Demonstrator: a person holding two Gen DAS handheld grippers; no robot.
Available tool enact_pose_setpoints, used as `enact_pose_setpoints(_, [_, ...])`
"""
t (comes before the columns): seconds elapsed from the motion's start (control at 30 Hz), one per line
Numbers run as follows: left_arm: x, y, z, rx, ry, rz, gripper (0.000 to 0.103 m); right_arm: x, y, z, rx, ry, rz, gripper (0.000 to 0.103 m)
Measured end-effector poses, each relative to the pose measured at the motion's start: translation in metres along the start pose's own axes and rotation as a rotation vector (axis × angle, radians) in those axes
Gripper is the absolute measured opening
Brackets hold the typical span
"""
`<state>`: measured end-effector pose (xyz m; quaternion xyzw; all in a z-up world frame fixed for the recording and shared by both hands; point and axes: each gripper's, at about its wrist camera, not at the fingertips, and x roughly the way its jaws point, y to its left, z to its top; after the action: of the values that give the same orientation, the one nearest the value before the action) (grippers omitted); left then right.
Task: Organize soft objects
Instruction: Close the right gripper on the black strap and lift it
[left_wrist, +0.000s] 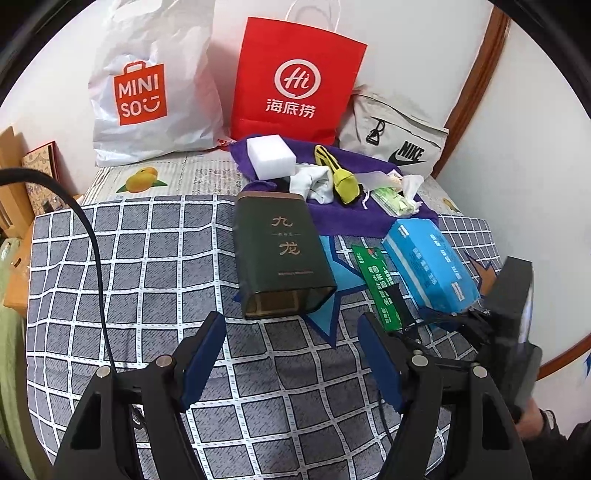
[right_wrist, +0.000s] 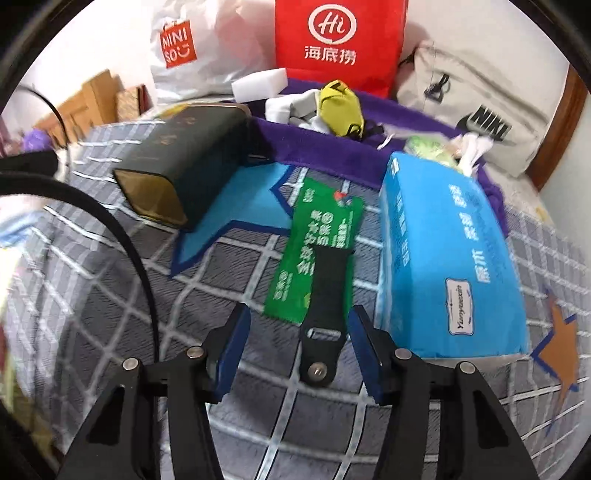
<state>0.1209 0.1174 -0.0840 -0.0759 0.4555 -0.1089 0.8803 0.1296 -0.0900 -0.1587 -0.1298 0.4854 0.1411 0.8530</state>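
Left gripper (left_wrist: 291, 356), fingers spread wide and holding nothing, hovers above the grey checked bedspread (left_wrist: 140, 266), pointing toward a dark green tin (left_wrist: 282, 254) that lies on its side just ahead. Right gripper (right_wrist: 297, 354), likewise spread wide and empty, is low over the same bedspread; a black strap (right_wrist: 325, 314) with a metal stud lies between its blue-padded fingers (right_wrist: 232, 354), though contact between pads and strap cannot be judged. The strap's far end rests on a flat green packet (right_wrist: 317, 251). Immediately right of the packet sits a blue tissue pack (right_wrist: 450, 258), its far end on a purple cloth (right_wrist: 321, 147).

On the purple cloth, from left to right: a white foam block (left_wrist: 271, 157), a crumpled white-grey garment (left_wrist: 314, 182), a yellow-green pouch (left_wrist: 343, 179), and a small pale green tissue packet (left_wrist: 393, 201) with loose white tissue beside it. These soft objects lie clustered near the far edge of the bed, well apart from both grippers.

Against the wall stand a white MINISO bag (left_wrist: 147, 88), a red paper bag (left_wrist: 295, 81) and a grey Nike bag (left_wrist: 399, 142). A black cable (left_wrist: 92, 240) curves across the left of the bedspread. In the left wrist view, the right gripper's body appears at the lower right.
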Motion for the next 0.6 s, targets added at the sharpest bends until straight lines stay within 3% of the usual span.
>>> enact_pose_setpoints(0.1, [-0.002, -0.002, -0.001, 0.012, -0.004, -0.008, 0.072, 0.010, 0.007, -0.002, -0.022, 0.010, -0.045, 0.055])
enact_pose_setpoints(0.23, [-0.003, 0.000, -0.003, 0.006, -0.005, -0.012, 0.072, 0.014, -0.014, -0.005, 0.088, 0.011, 0.067, 0.054])
enact_pose_setpoints(0.27, [-0.003, 0.001, -0.003, 0.005, -0.004, -0.011, 0.072, 0.013, -0.018, -0.005, 0.101, 0.017, 0.089, 0.050])
enact_pose_setpoints(0.33, [-0.003, 0.002, -0.005, 0.003, -0.003, -0.012, 0.072, 0.012, -0.024, -0.005, 0.113, 0.024, 0.081, 0.028])
enact_pose_setpoints(0.47, [-0.001, 0.003, -0.005, -0.004, 0.000, -0.016, 0.072, 0.009, -0.036, -0.007, 0.167, 0.050, 0.159, 0.026])
enact_pose_setpoints(0.6, [-0.001, 0.000, -0.006, 0.005, 0.007, -0.012, 0.072, 0.000, -0.026, -0.012, 0.132, 0.094, 0.200, 0.025])
